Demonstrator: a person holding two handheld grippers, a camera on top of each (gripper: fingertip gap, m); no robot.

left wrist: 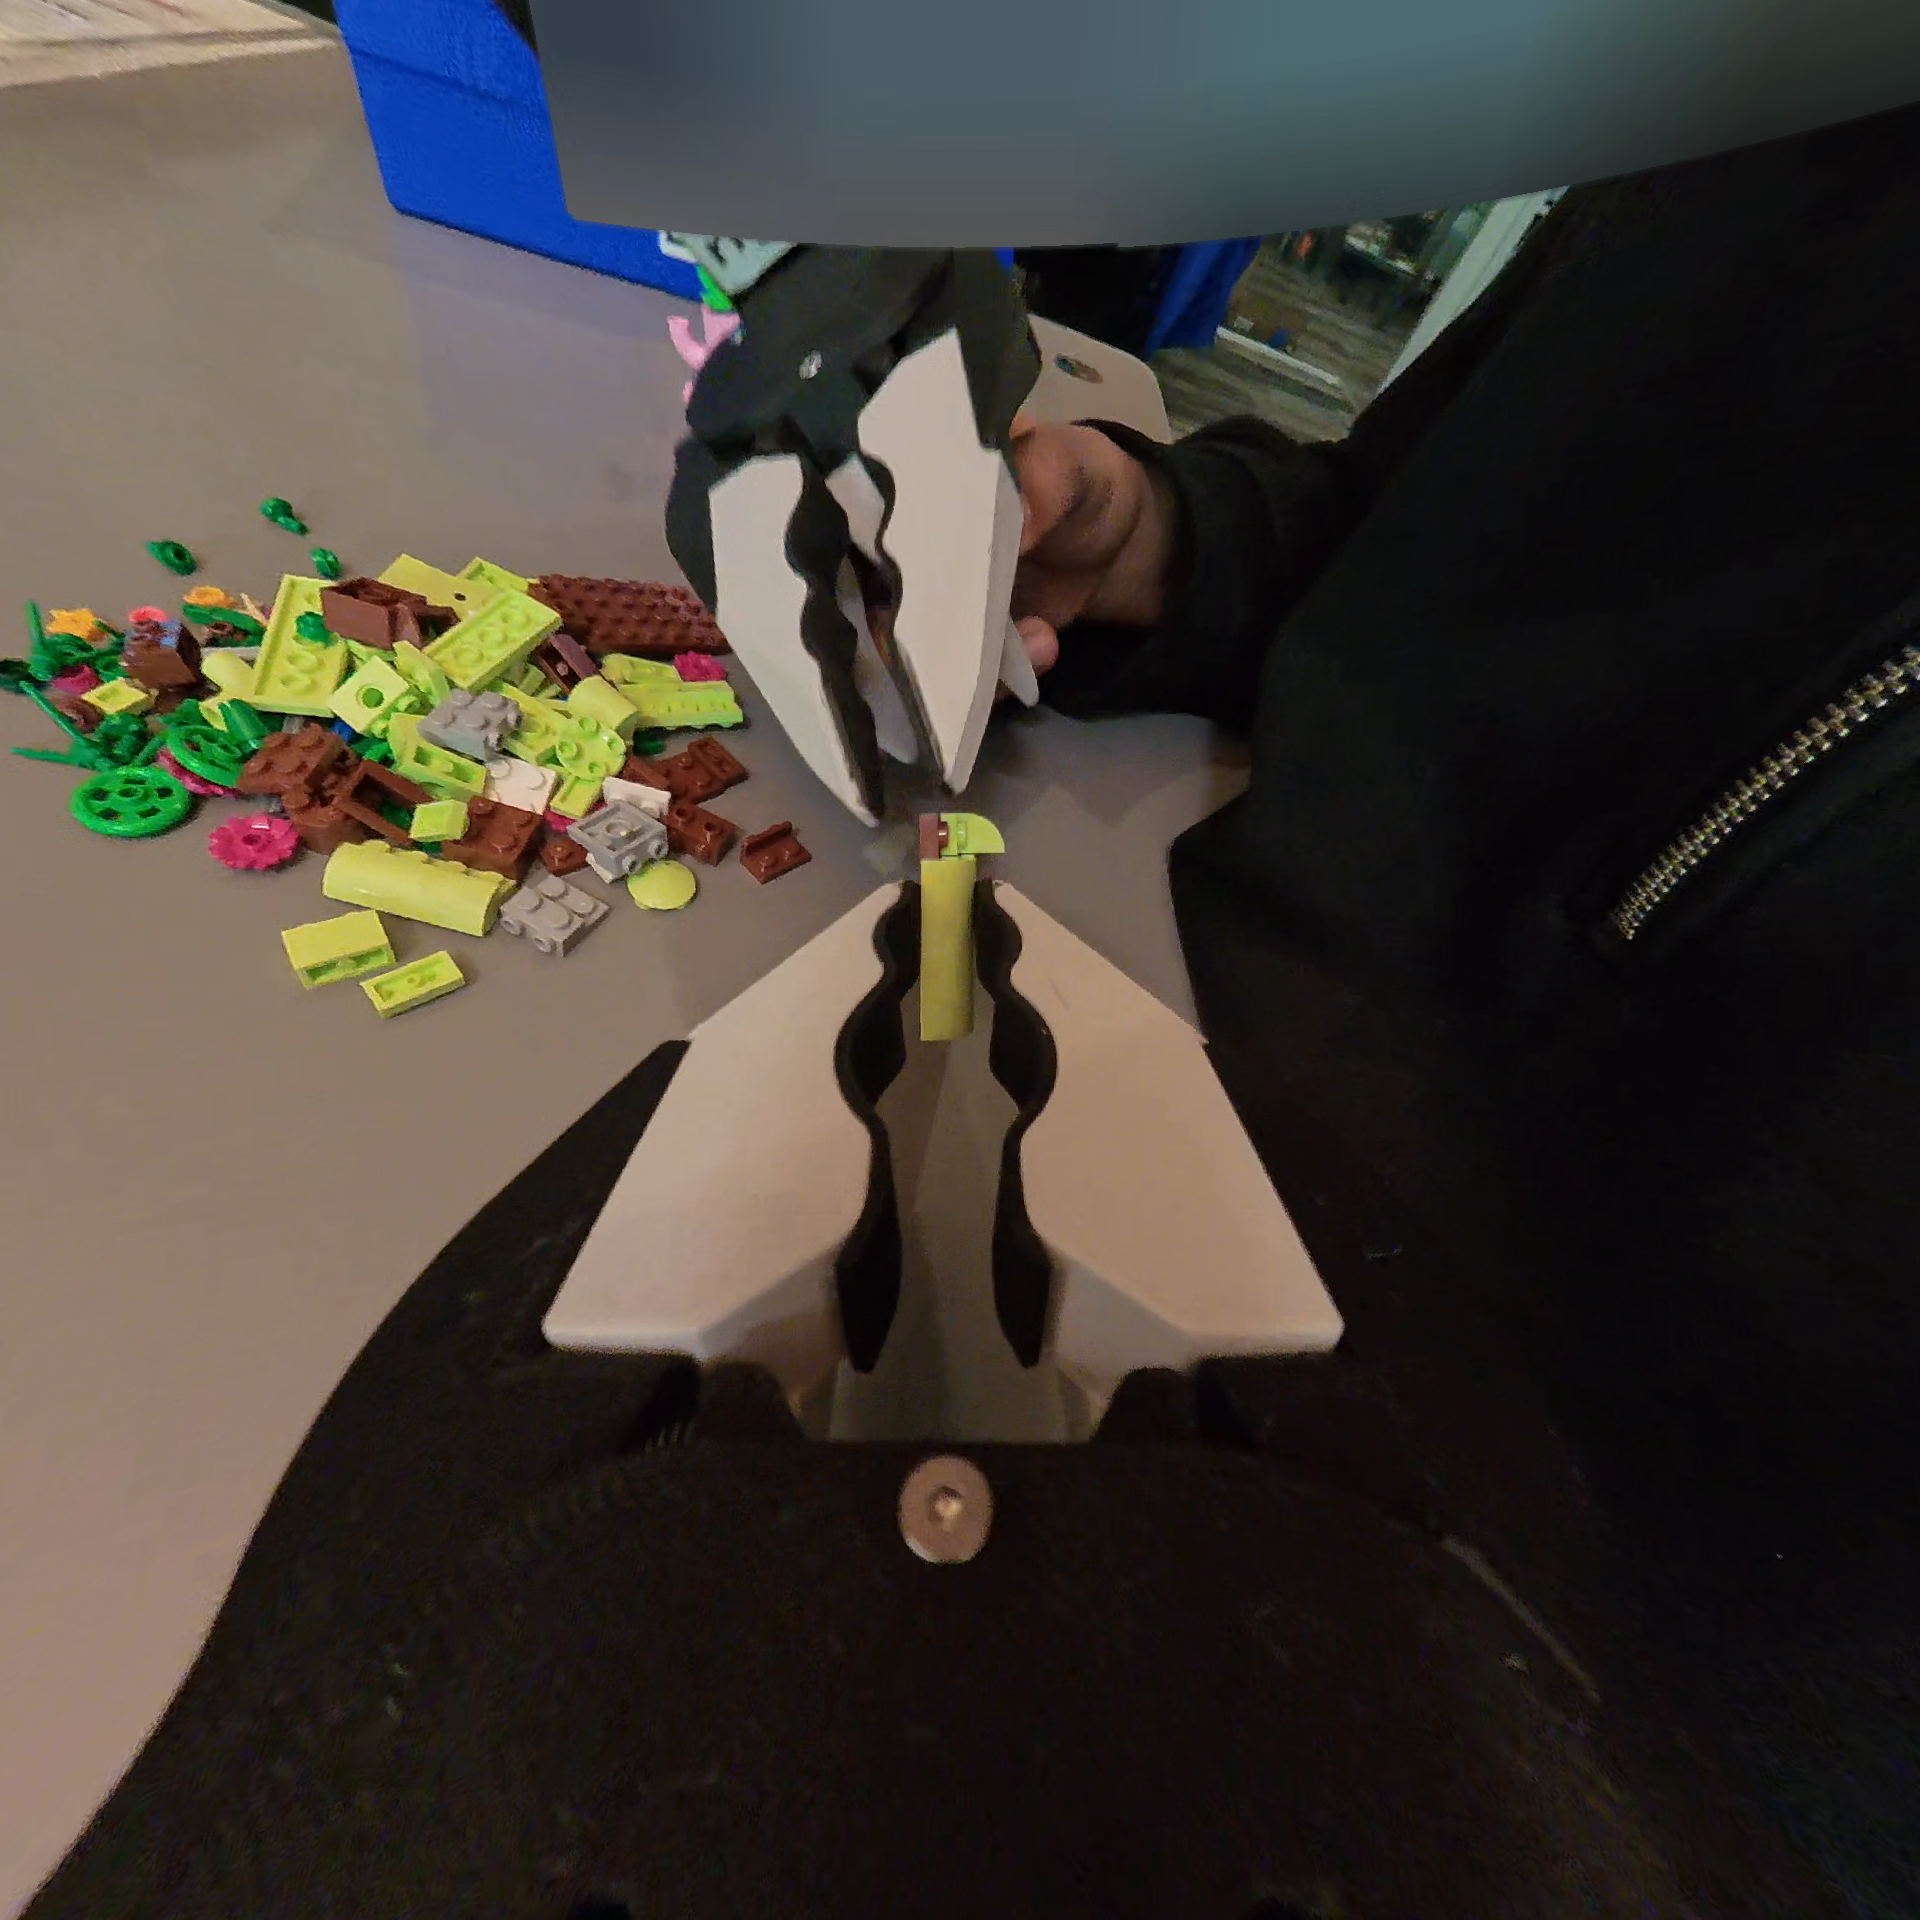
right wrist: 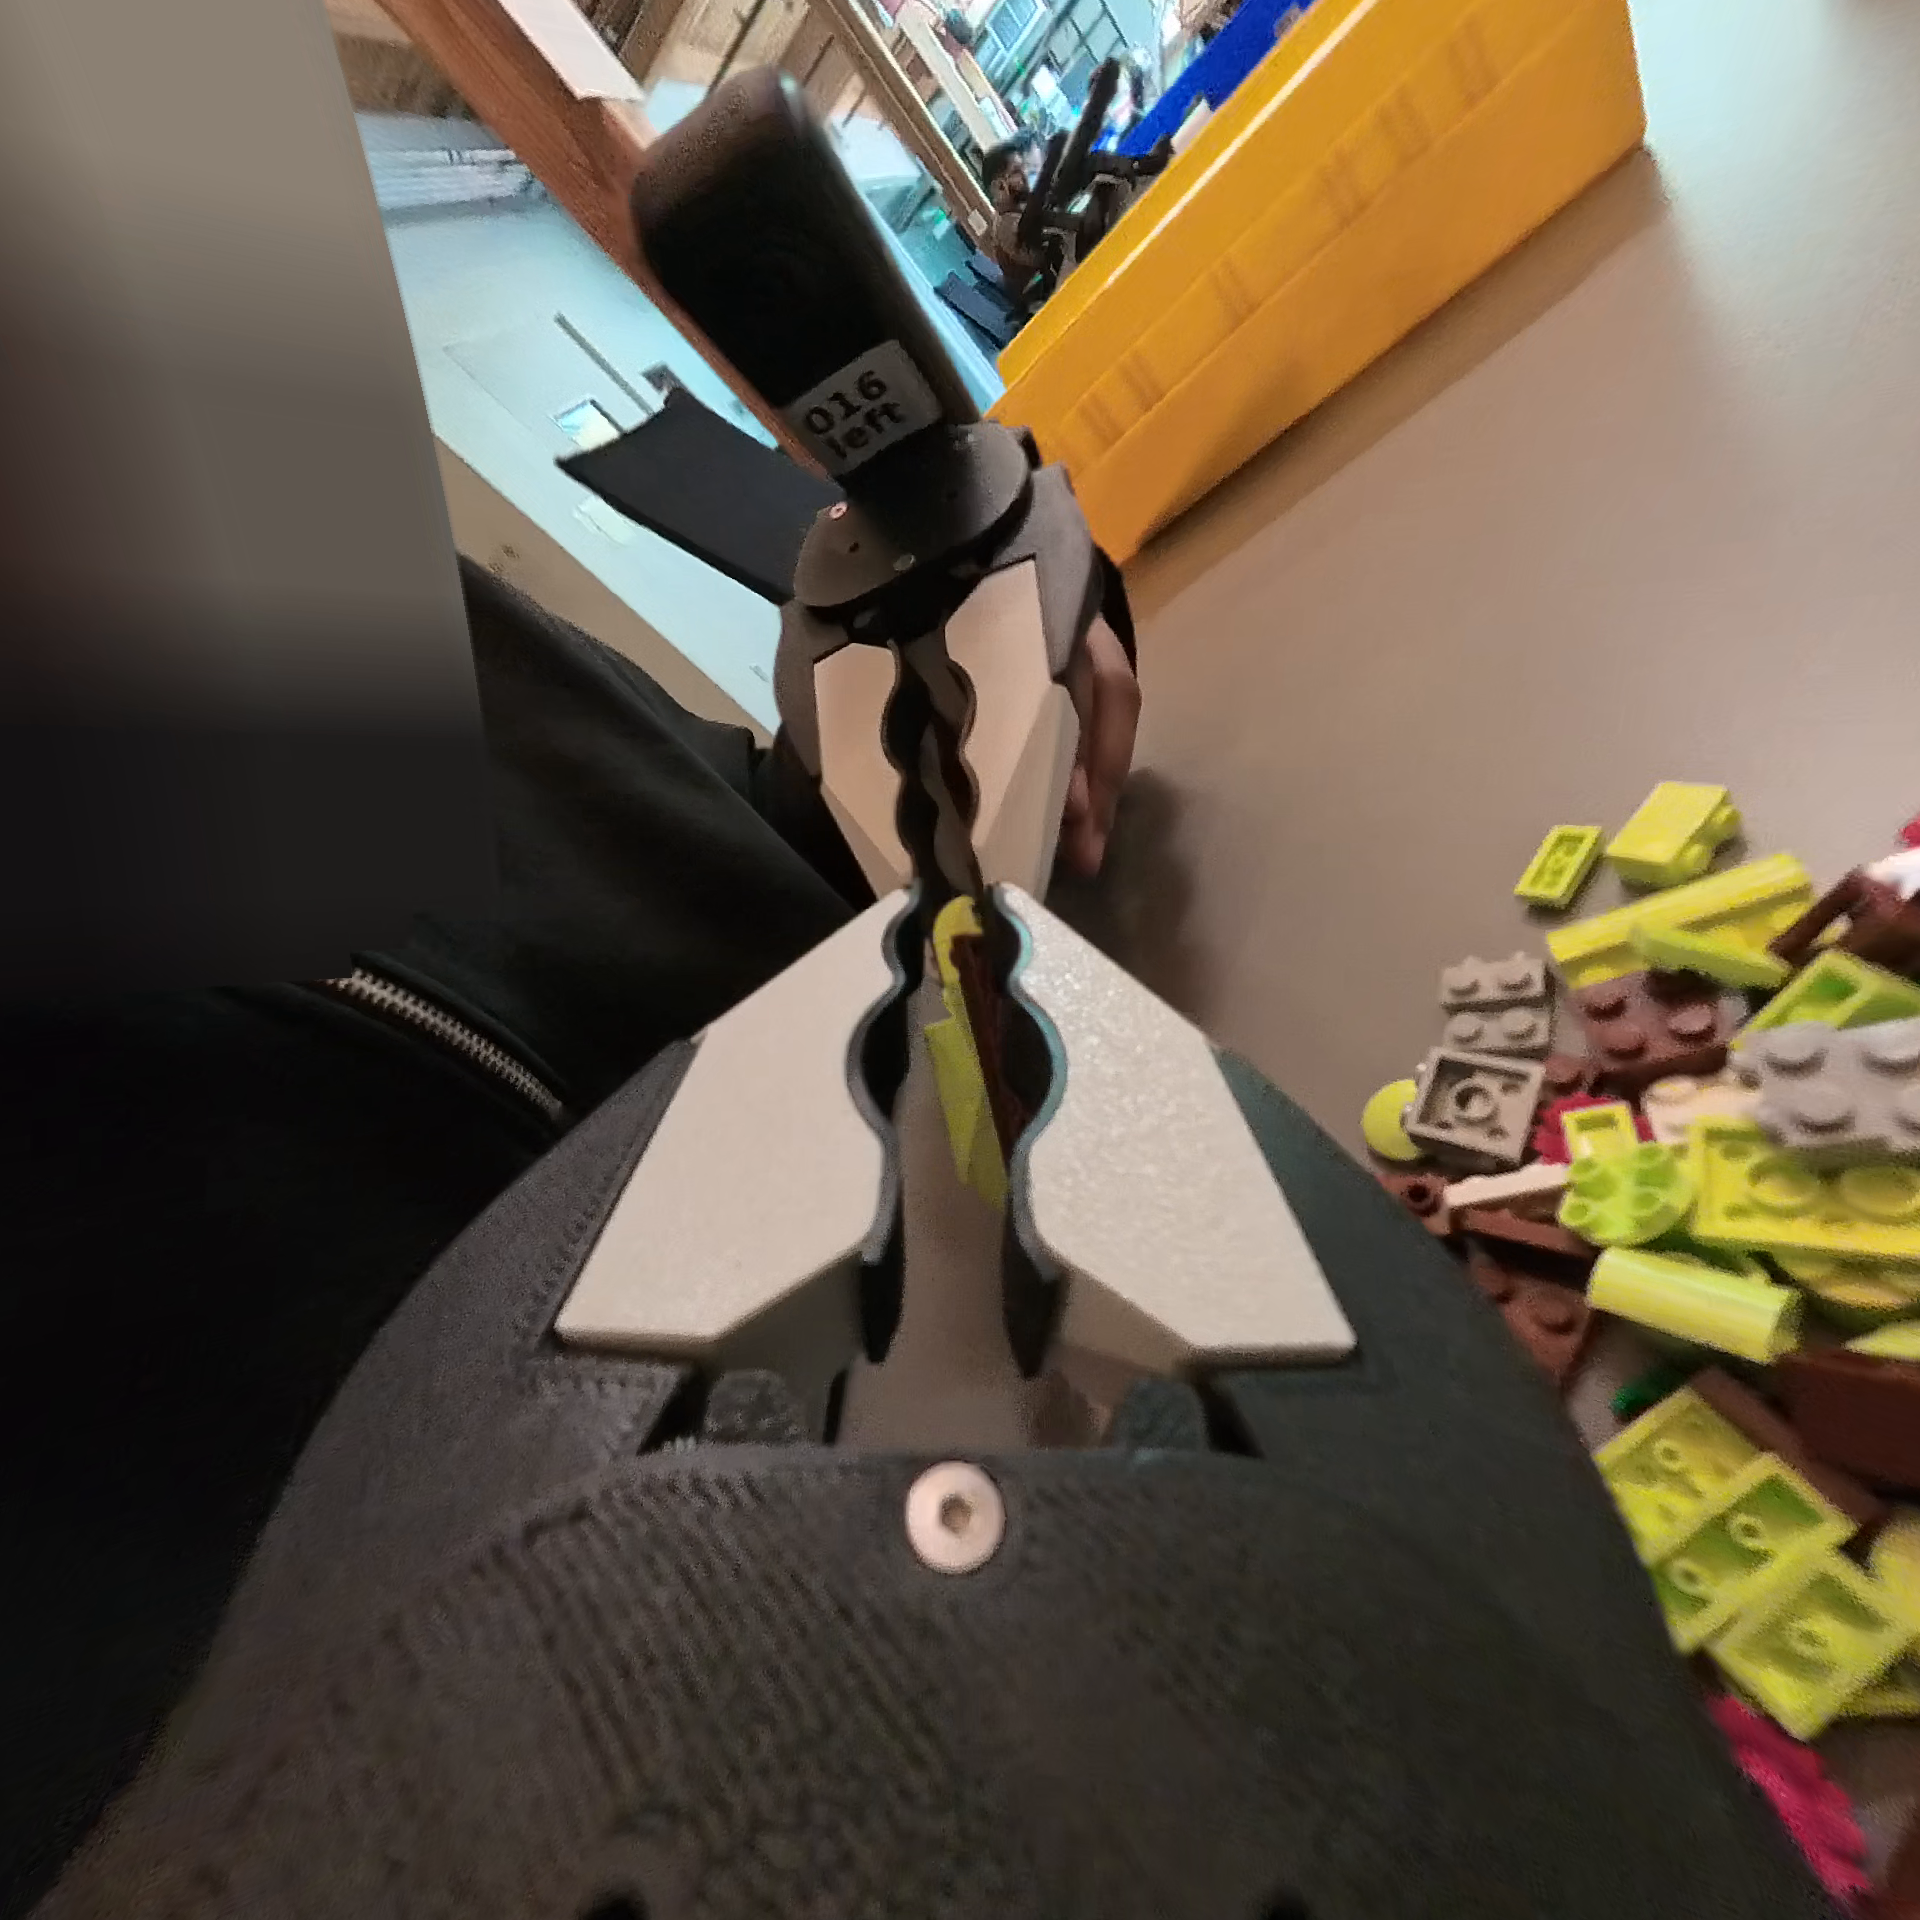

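Two handheld grippers meet tip to tip above a grey table.
My left gripper (left wrist: 948, 894) clamps a lime brick assembly (left wrist: 948, 956); my right gripper (right wrist: 961, 914) pinches a brown-and-lime piece (right wrist: 977, 1049) beside the brick pile (left wrist: 416, 727).

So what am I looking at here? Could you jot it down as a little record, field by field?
Setting: grey table, person in a black zipped jacket
Left gripper: shut on a lime green brick piece with a small brown and lime part at its tip
Right gripper: shut on a thin brown and lime piece
Grippers: tips pointing at each other, close together
Loose parts: pile of toy bricks, lime, brown, grey, with green and pink flower bits
Behind: blue box, yellow bin
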